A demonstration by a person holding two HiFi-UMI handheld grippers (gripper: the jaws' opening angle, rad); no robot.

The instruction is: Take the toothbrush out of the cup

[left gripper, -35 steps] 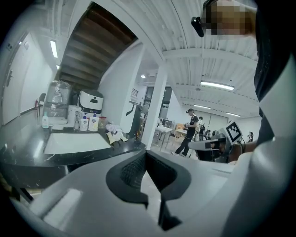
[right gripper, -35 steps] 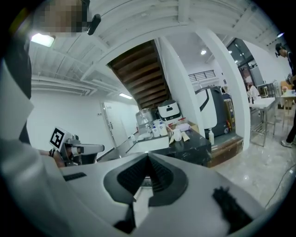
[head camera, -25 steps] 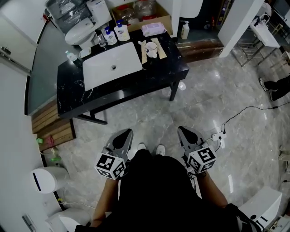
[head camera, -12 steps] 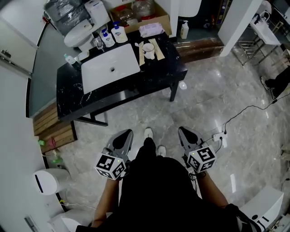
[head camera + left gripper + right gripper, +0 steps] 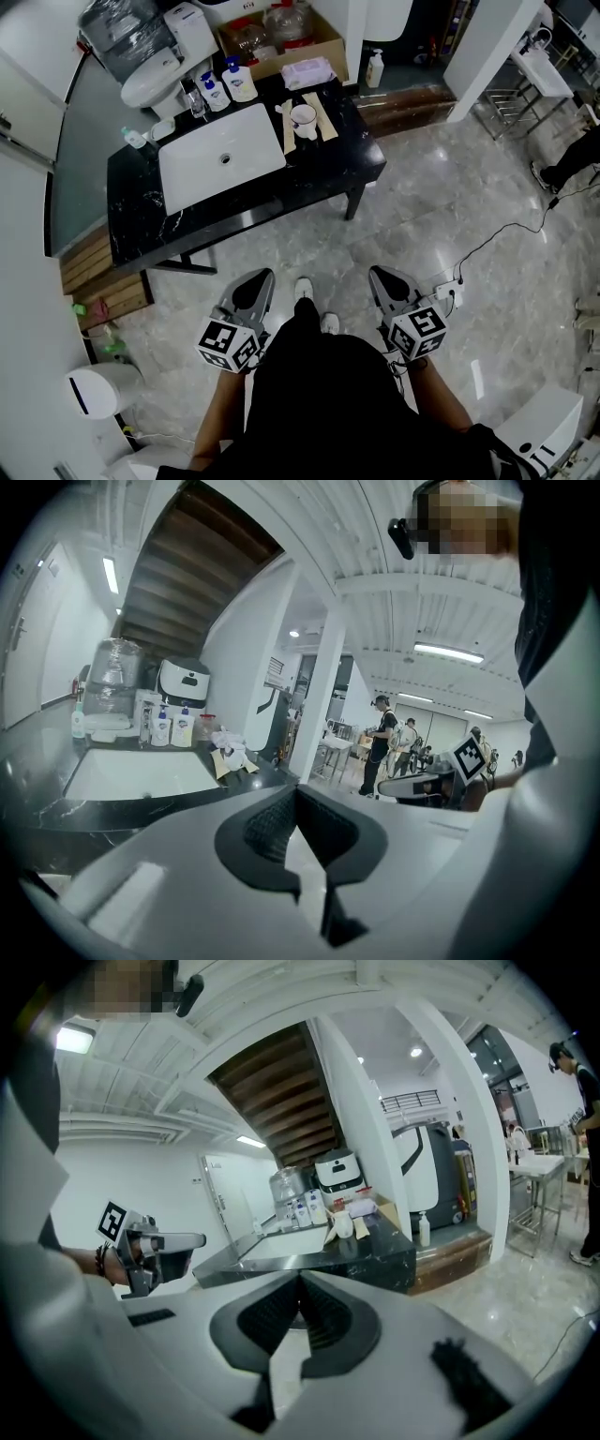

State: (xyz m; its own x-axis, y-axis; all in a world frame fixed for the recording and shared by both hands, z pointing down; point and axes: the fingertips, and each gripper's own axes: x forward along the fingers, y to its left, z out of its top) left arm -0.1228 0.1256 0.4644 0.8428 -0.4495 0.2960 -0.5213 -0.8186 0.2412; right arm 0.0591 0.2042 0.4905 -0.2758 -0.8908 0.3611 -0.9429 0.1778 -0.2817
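One sink [image 5: 246, 153], one cup [image 5: 304, 120], one black counter [image 5: 330, 165].

Your bench [image 5: 141, 206] has a black, stone-look top, polished and white-veined. The basin [image 5: 253, 150] set in it is smooth, glossy white. The cup [image 5: 304, 119] looks white and glazed. The floor [image 5: 441, 197] is grey marbled tile, highly reflective. Left tongs [image 5: 260, 278] and right tongs [image 5: 380, 274] have matt grey plastic shells and black ribbed pads [image 5: 272, 822]. The box [image 5: 333, 42] is plain brown cardboard.

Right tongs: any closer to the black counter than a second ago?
Yes: in the head view the right tongs have advanced toward the black counter, whose near edge now lies closer.
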